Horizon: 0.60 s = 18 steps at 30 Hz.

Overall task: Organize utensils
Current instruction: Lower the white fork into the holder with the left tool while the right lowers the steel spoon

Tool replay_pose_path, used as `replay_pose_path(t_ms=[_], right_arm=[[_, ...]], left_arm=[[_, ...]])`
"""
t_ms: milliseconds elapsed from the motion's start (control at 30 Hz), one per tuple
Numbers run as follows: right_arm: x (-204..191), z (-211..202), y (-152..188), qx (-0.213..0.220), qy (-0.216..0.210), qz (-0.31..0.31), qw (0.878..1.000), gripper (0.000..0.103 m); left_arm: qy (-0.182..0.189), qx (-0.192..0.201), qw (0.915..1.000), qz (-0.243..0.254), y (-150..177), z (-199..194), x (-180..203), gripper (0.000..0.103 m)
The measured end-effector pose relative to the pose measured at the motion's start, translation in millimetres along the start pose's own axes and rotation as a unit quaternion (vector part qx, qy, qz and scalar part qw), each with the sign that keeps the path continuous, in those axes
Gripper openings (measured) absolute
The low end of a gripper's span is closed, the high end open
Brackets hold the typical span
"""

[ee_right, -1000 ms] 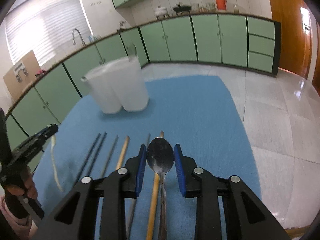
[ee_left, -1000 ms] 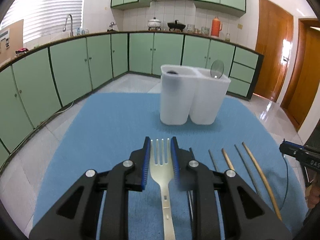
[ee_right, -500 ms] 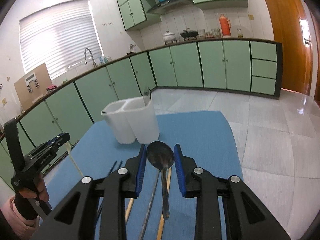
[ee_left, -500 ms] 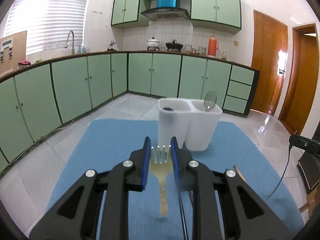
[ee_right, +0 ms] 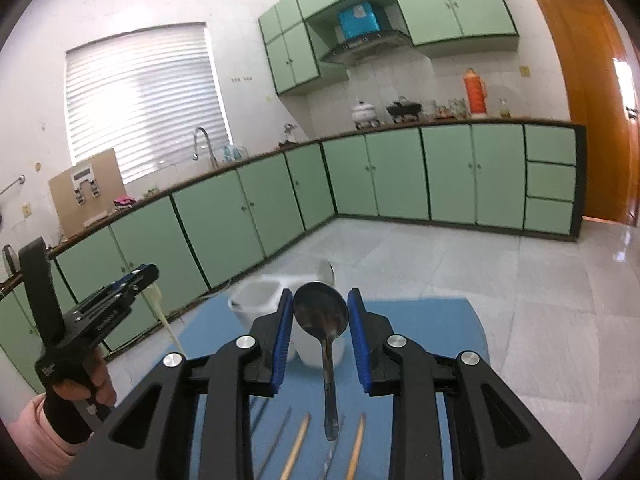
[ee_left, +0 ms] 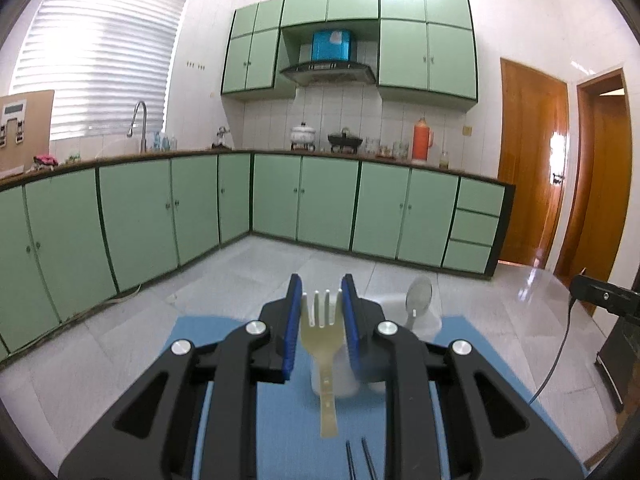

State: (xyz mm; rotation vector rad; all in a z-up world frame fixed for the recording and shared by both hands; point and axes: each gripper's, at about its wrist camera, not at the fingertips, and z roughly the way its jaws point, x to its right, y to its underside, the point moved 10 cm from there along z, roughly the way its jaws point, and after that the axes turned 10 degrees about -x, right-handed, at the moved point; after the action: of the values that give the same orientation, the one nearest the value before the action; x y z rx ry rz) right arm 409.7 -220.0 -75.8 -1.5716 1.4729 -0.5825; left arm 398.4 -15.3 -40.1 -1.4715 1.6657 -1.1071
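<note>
My left gripper (ee_left: pixel 320 300) is shut on a pale fork (ee_left: pixel 322 330), tines forward, lifted above the blue mat (ee_left: pixel 288 420). It also shows in the right wrist view (ee_right: pixel 140 276). My right gripper (ee_right: pixel 316 308) is shut on a metal spoon (ee_right: pixel 322 316), bowl forward, held above the mat (ee_right: pixel 432 320). The white two-compartment holder (ee_right: pixel 256 300) stands just ahead of both grippers; in the left wrist view (ee_left: pixel 424 322) it is mostly hidden by the fingers. A spoon (ee_left: pixel 418 296) stands in its right compartment.
Dark chopsticks (ee_left: pixel 358 460) and wooden chopsticks (ee_right: pixel 298 444) lie on the mat below the grippers. Green kitchen cabinets (ee_left: pixel 320 200) and a tiled floor surround the table. The right gripper's cable (ee_left: pixel 556 364) hangs at the right.
Both grippers have risen from the mat with the fork and the spoon and tilted up toward level, so the holder now sits low behind the fingers.
</note>
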Motion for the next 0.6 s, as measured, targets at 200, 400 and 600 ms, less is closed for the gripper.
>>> replay_pose_path(t_ms=[200, 400, 600], right_arm=[[-15, 22, -41, 0.016, -0.023, -0.012, 1.000, 0.028], [-22, 54, -76, 0.028, -0.033, -0.010, 0.999, 0.028], [-20, 97, -94, 0.029, -0.029, -0.004, 0.999, 0.028]], left_arm=[[0.022, 0.027, 0.9994, -0.010, -40, 18, 12, 0.019], [0.039, 0.045, 0.9979, -0.024, -71, 49, 19, 0.019], [0.051, 0.038, 0.9971, -0.042, -75, 93, 18, 0.019]])
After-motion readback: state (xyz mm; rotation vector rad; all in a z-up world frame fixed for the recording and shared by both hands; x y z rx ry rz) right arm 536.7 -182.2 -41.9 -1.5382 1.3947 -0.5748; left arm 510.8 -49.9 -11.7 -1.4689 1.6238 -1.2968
